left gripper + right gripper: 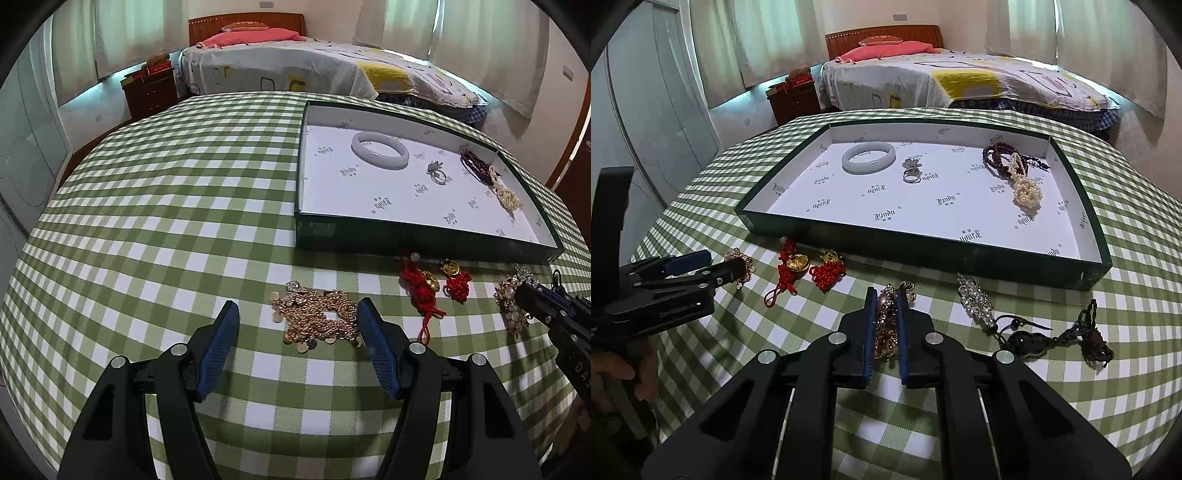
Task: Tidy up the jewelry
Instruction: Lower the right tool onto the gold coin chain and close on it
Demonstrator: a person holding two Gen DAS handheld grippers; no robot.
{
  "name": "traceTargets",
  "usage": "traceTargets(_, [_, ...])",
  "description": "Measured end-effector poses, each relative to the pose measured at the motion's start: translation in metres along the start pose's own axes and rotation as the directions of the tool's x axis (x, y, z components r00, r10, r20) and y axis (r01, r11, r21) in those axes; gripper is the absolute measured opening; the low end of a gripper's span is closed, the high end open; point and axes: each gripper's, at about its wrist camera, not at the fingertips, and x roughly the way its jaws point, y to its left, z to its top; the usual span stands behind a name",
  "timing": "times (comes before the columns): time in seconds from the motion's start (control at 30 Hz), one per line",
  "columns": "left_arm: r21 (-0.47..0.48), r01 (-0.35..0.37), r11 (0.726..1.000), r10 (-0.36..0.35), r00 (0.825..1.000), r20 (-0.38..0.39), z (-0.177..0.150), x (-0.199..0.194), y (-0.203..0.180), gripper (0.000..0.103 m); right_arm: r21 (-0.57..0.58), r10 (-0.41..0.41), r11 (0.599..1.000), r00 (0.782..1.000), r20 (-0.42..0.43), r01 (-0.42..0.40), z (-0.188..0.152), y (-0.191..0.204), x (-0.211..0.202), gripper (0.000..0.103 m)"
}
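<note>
A dark green tray (424, 242) (923, 251) with white lining holds a white bangle (380, 149) (868, 157), a silver ring (437, 173) (911, 172), dark red beads (474, 160) (999, 155) and a pearl piece (508, 195) (1027, 192). My left gripper (297, 314) (716, 264) is open around a gold bead-and-coin chain (317, 317) on the checked cloth. My right gripper (886, 299) (528, 295) is shut on a gold crystal brooch (886, 325) (511, 306) in front of the tray.
Two red knot charms with gold pieces (424, 284) (456, 282) (792, 267) (829, 269) lie in front of the tray. A crystal clip (975, 297) and a dark corded pendant (1049, 338) lie at right. A bed (960, 81) stands beyond the table.
</note>
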Motion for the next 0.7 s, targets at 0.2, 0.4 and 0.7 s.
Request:
traceTargets(0.2, [0.024, 0.002, 1.000, -0.002, 1.000, 0.007, 0.000, 0.001, -0.004, 0.059, 0.012, 0.001, 1.000, 1.000, -0.002, -0.001, -0.002, -0.003, 0.000, 0.010])
traceTargets(0.4, [0.050, 0.034, 0.998, -0.035, 0.999, 0.018, -0.005, -0.004, -0.005, 0.023, 0.020, 0.006, 1.000, 1.000, -0.002, -0.006, -0.004, -0.003, -0.001, 0.010])
traceTargets(0.7, [0.047, 0.080, 0.996, -0.081, 0.996, 0.031, -0.010, -0.011, -0.003, 0.012, 0.025, 0.005, 1.000, 1.000, 0.006, -0.005, -0.006, -0.003, -0.005, 0.010])
